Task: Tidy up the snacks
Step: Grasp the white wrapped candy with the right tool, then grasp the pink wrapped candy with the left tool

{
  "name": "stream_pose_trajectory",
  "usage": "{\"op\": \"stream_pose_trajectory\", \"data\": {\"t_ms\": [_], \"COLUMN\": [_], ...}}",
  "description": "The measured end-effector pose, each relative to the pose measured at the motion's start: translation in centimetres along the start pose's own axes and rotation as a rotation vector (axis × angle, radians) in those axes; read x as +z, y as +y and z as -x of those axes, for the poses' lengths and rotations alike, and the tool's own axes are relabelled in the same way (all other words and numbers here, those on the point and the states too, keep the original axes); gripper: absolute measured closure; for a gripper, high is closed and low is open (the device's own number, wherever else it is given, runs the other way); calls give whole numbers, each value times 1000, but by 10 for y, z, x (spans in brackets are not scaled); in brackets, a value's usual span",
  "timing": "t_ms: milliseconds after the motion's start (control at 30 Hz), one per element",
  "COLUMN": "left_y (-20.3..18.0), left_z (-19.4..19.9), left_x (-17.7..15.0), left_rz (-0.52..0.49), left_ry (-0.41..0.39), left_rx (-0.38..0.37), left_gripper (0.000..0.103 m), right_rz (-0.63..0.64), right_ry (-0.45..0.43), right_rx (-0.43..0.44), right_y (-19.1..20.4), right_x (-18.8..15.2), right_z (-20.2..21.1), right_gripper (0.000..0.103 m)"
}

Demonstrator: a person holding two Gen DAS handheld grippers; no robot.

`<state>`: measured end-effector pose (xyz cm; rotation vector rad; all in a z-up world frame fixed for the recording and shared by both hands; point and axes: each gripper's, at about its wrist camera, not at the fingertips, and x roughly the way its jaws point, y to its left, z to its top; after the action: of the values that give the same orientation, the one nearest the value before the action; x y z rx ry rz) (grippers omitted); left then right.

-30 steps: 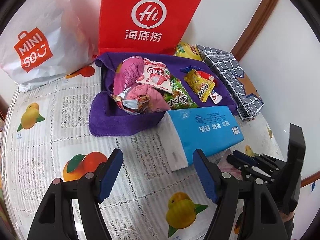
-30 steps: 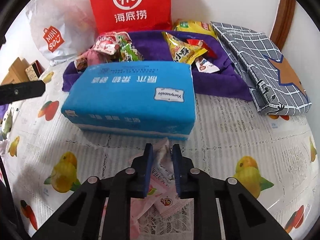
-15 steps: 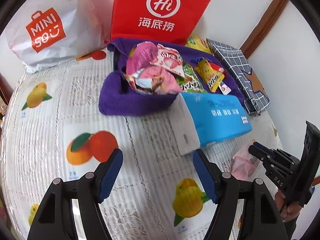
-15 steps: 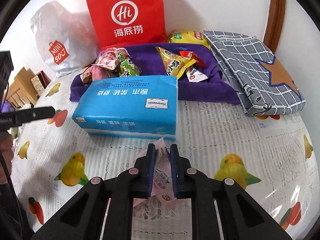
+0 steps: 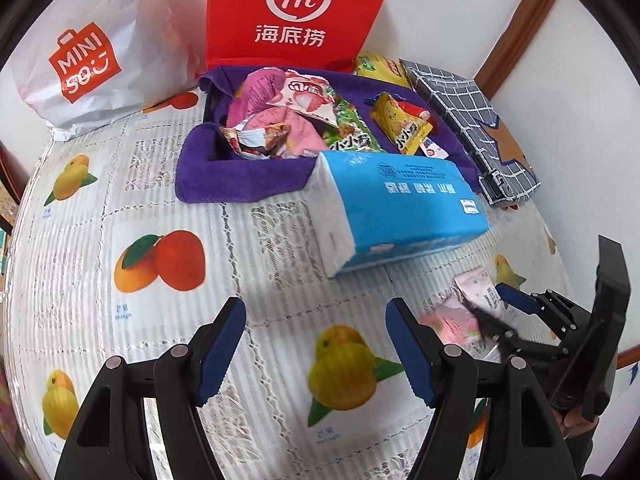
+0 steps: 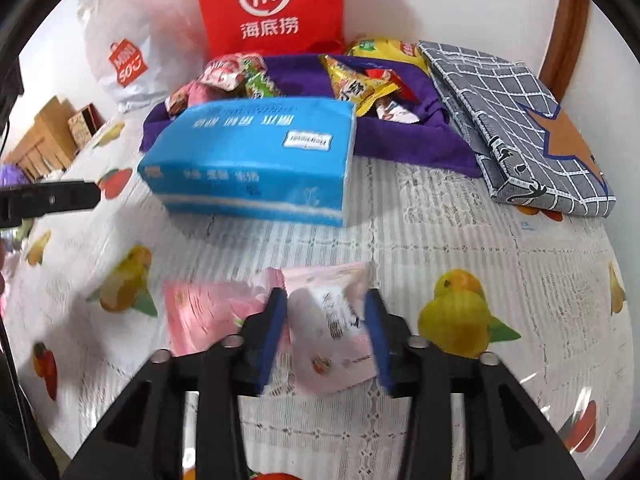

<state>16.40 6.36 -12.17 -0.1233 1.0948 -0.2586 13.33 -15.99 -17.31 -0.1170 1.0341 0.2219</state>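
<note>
Brimming with bright snack packets inside purple tray; pale pink packet between released right hand-held gripper; left hand-held gripper spread wide.

Glossy plastic snack packets; plush purple cloth; shiny film tissue pack; lace-patterned tablecloth

2 pink snack packets, 1 tissue pack, 2 bags

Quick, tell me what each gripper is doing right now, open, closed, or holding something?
Left gripper: open, holding nothing.
Right gripper: open, jaws astride a pink snack packet, not clamped on it.
</note>
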Motion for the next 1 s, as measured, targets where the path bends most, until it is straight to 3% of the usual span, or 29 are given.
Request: {"op": "stream_pose_trajectory", "data": {"t_ms": [167, 200, 500, 667, 800, 900, 967, 1000], "left_y": [-8, -10, -74, -105, -116, -118, -117, -116], "left_z": [4, 4, -16, -44, -64, -68, -65, -61], "left_x": [-7, -8, -17, -18, -28, -32, -32, -32], "left_rz": [-1, -5, -155, -247, -307, -340, -348, -347], "left_ry": [-9, -13, -19, 28, 52, 33, 25, 18], "left_rx": [2, -2, -106, -89, -28, 48, 47, 34], "left_gripper": [32, 32, 32, 32, 32, 53, 58, 66], "right_rz": [23, 17, -14, -55, -88, -104, -105, -103], "right_ry": [-11, -11, -98, -115, -114, -112, -112, -114], "right_rx": [-22, -23, -66, -92, -116, -122, -120, -114], "right_y": [0, -1, -29, -56, -73, -81, -83, -83], "right_x": [-6, -7, -15, -25, -32, -33, -31, -29], "right_z": [-8, -9, 29, 45, 50, 50, 49, 48], "right_gripper": [48, 60, 60, 60, 60, 60, 60, 60]}}
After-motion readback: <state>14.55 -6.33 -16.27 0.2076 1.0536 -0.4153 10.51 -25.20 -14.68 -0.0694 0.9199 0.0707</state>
